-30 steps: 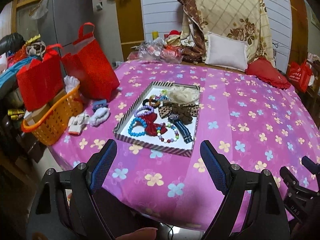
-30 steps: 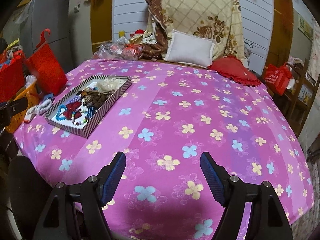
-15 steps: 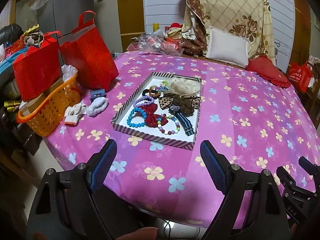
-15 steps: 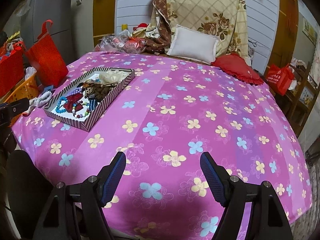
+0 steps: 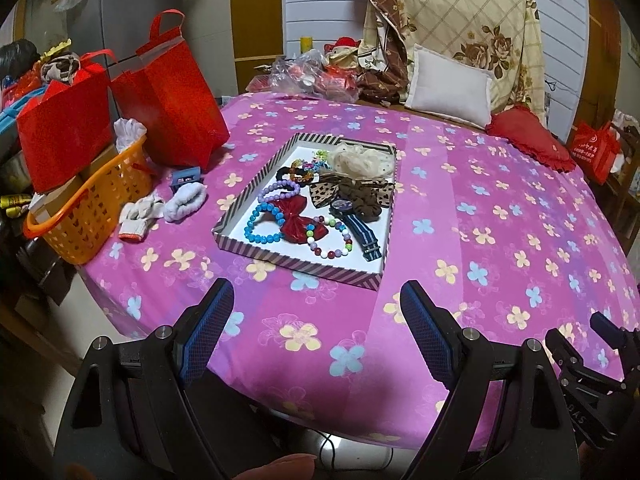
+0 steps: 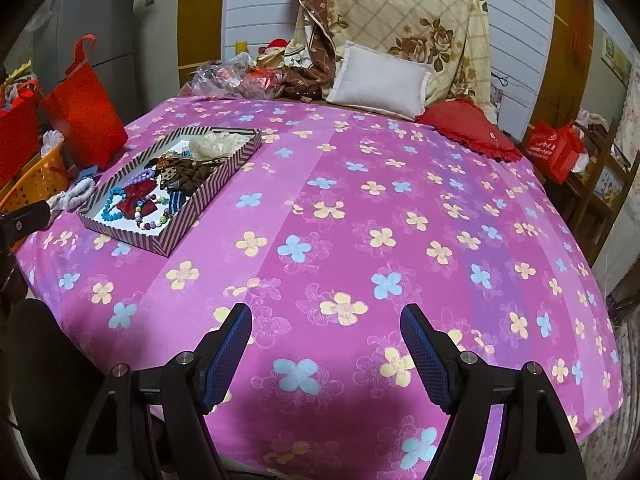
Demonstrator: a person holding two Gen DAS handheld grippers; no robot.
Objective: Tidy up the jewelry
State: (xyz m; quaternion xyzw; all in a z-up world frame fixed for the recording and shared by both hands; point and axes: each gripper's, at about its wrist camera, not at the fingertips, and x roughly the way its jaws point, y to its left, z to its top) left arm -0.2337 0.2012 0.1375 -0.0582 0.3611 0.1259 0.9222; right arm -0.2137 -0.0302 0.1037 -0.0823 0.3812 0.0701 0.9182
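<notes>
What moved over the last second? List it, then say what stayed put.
Both grippers rose and tilted down toward the bed. The left gripper now looks more steeply at the striped tray; the right gripper sees more of the bedspread. Nothing was gripped or released. Both remain open and empty; the jewelry is unmoved.

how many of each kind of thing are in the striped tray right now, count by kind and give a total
Striped tray, as far as the left wrist view shows:
Bead bracelets: 5 (blue, purple, multicolour, dark amber, small green-pink)
Bows: 2 (red, leopard)
Scrunchies: 2 (brown, cream)
Watch: 1
Total: 10
</notes>
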